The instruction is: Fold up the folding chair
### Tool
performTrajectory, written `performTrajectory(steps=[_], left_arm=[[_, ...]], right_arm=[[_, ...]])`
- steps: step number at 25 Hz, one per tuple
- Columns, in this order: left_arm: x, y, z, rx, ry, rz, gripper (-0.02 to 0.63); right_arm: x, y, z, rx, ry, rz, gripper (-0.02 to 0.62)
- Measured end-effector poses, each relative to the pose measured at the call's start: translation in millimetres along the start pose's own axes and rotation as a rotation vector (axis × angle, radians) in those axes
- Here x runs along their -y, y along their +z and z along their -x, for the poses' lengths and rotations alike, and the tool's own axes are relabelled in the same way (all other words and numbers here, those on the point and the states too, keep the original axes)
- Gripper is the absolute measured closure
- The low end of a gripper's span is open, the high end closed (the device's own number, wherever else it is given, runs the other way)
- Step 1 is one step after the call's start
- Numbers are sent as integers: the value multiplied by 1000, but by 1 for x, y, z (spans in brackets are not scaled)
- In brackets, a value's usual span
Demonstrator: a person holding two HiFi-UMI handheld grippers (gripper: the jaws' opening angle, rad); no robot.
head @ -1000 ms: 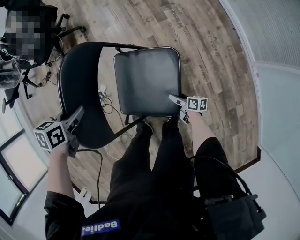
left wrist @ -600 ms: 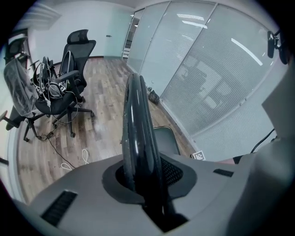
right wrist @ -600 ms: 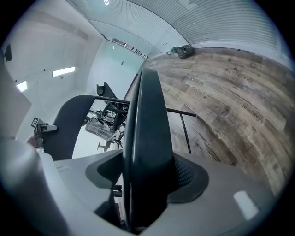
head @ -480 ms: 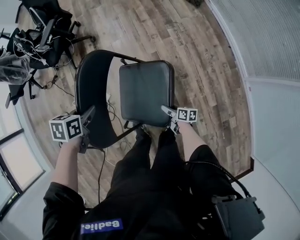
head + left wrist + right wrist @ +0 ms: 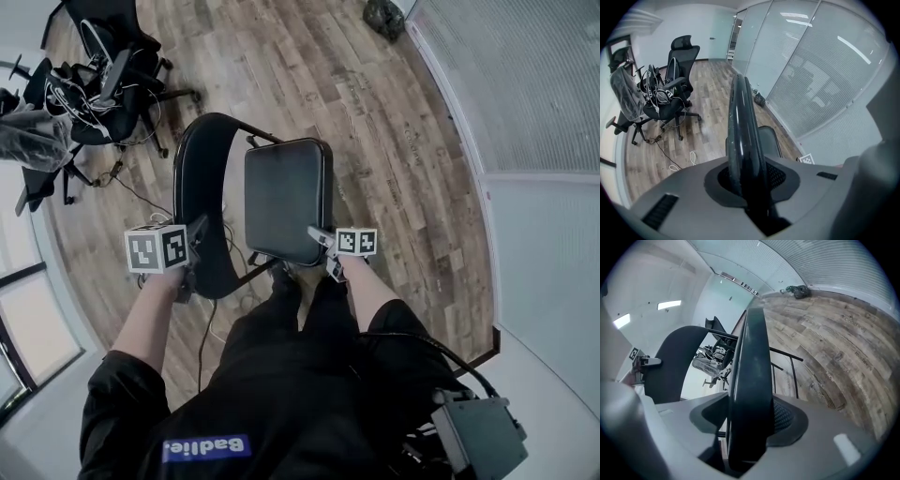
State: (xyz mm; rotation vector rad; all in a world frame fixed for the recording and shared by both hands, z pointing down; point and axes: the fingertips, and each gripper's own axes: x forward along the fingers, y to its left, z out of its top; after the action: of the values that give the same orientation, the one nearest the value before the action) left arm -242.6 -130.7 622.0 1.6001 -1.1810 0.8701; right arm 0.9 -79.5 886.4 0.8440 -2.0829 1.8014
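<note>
A black folding chair stands on the wood floor just in front of my legs. In the head view its curved backrest (image 5: 199,178) is on the left and its padded seat (image 5: 286,192) on the right, tipped up so it looks narrow. My left gripper (image 5: 195,236) is shut on the backrest's rim (image 5: 739,122), which runs straight up between its jaws (image 5: 747,187). My right gripper (image 5: 322,249) holds the seat's front edge (image 5: 752,352), and its jaws (image 5: 747,427) have just been closing on it. The right gripper view also shows the backrest (image 5: 670,362).
Black office chairs draped with cables (image 5: 103,84) stand at the far left, and a loose cable (image 5: 202,328) trails on the floor by my legs (image 5: 309,319). A glass wall with blinds (image 5: 525,103) curves along the right. A small dark object (image 5: 382,17) lies by it.
Both grippers have risen with the chair. The seat has tipped up toward the backrest and looks narrower. The gap between seat and backrest has shrunk.
</note>
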Motion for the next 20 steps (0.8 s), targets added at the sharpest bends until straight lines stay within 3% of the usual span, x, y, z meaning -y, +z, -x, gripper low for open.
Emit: performTrajectory(steps=[20], left_arm=[[24, 12, 54, 21, 0, 51, 528]], right_arm=[[-184, -28, -68, -229, -108, 301, 377]])
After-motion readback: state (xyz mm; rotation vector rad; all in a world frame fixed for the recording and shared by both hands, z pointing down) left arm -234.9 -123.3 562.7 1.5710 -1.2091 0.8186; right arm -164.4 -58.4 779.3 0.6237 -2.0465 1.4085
